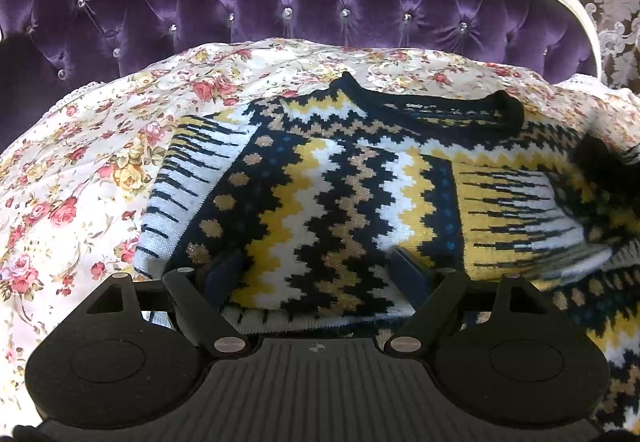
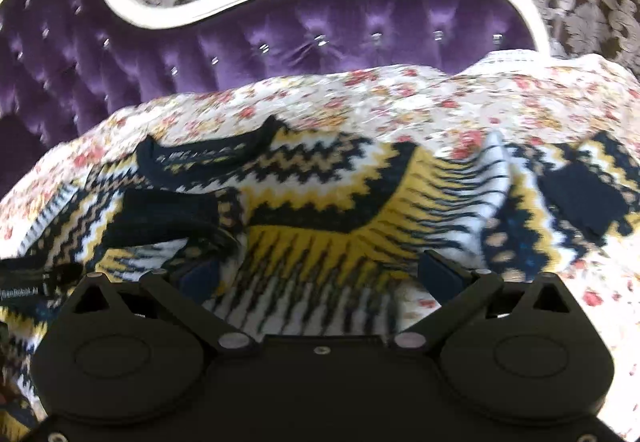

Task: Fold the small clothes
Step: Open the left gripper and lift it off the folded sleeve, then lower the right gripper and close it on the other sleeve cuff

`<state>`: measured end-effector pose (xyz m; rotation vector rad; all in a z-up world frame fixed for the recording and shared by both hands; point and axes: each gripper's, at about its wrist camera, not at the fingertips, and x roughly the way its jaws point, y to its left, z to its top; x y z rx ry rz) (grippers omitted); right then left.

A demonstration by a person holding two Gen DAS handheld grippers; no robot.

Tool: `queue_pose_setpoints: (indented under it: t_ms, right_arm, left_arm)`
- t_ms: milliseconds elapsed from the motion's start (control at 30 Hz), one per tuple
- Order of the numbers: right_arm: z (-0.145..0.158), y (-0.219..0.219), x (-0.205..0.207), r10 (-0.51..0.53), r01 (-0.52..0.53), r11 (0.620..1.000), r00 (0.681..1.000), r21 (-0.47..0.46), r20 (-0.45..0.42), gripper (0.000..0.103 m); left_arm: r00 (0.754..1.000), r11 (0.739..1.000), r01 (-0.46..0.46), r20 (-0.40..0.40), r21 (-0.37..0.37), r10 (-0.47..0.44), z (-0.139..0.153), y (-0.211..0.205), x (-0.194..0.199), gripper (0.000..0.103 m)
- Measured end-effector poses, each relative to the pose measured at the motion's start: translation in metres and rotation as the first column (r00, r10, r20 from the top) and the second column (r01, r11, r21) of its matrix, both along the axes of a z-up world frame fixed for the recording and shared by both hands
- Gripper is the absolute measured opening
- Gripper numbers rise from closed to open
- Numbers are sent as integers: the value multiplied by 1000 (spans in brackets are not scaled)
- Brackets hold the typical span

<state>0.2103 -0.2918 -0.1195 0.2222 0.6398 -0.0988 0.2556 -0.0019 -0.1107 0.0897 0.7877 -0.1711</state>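
Jaws spread wide on both grippers, over a zigzag-knit black, yellow and white sweater (image 1: 340, 178) lying partly folded.

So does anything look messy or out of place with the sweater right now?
Only the sweater itself: one sleeve lies folded across the front, rumpled, and the other sleeve sprawls out over the floral bedspread. No damage visible.

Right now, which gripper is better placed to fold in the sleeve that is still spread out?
The right gripper, probably. It is open over the sweater close to the spread sleeve. The left gripper is open over the side whose sleeve already lies across the body.
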Motion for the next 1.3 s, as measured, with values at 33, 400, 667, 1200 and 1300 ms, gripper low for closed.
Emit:
queue_pose_setpoints:
  t_ms: [33, 400, 667, 1200, 1300]
  right_arm:
    - [2, -4, -1, -28, 28, 1000, 1000, -8, 13, 102]
    - [21, -89, -22, -246, 221, 958, 961, 182, 129, 102]
    - [6, -163, -39, -431, 381, 863, 898, 333, 89, 102]
    - [-8, -199, -49, -413, 404, 906, 909, 125, 54, 102]
    - [-1, -167, -37, -248, 252, 966, 966, -59, 72, 96]
  left_arm:
    - [1000, 1000, 1, -1, 1, -1, 0, 0, 0, 82]
    - [1000, 1000, 1, -1, 4, -1, 0, 0, 0, 82]
    - [1000, 1000, 3, 1, 5, -3, -1, 0, 0, 82]
    - [1000, 1000, 1, 4, 1, -1, -2, 0, 0, 82]
    - [1000, 1000, -1, 6, 1, 1, -3, 0, -1, 82]
